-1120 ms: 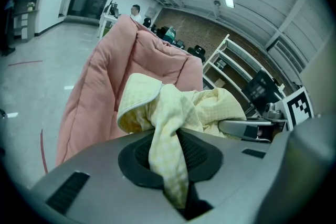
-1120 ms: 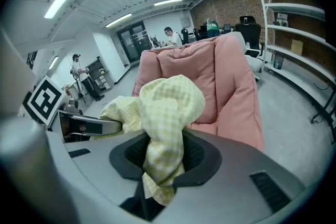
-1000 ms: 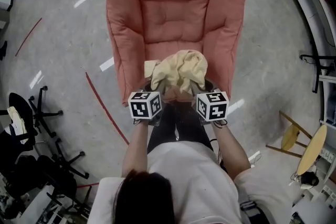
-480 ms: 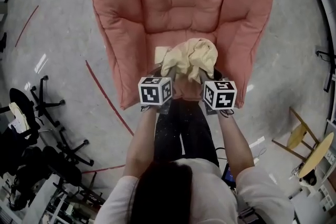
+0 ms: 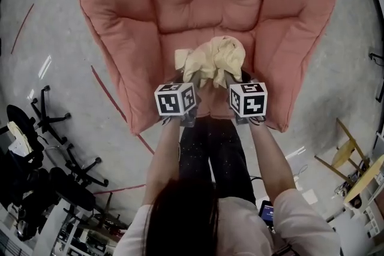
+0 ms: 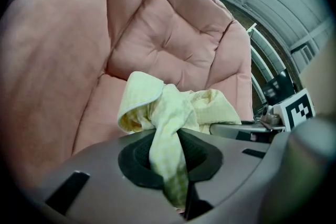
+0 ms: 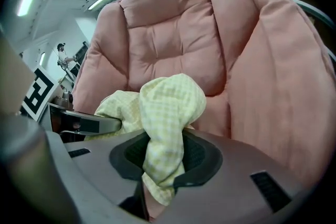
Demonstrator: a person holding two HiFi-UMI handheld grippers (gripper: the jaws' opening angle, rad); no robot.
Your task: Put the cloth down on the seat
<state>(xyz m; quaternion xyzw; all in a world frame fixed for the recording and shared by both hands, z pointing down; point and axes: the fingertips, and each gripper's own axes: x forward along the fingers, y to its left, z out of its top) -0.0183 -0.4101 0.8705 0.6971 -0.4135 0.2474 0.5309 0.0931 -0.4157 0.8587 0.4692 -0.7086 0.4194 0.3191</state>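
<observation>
A crumpled pale yellow checked cloth (image 5: pixel 213 60) hangs bunched between both grippers, just above the front of the pink padded chair's seat (image 5: pixel 207 9). My left gripper (image 5: pixel 187 80) is shut on one end of the cloth (image 6: pixel 168 128), which runs down between its jaws. My right gripper (image 5: pixel 234 78) is shut on the other end of the cloth (image 7: pixel 165 134), a fold wedged between its jaws. The chair's back cushion (image 6: pixel 173 34) fills both gripper views behind the cloth. The right gripper (image 6: pixel 252 131) shows at the right edge of the left gripper view.
The chair's thick pink arms (image 5: pixel 114 51) rise on both sides of the seat. Grey floor with red lines (image 5: pixel 114 108) surrounds it. Black office chairs (image 5: pixel 36 153) stand at the lower left, and a wooden stool (image 5: pixel 354 159) stands at the right. The person's legs (image 5: pixel 216 153) are below the grippers.
The person has stepped closer, so the chair fills more of the head view. Both grippers carried the cloth forward over the seat front, still gripping it.
</observation>
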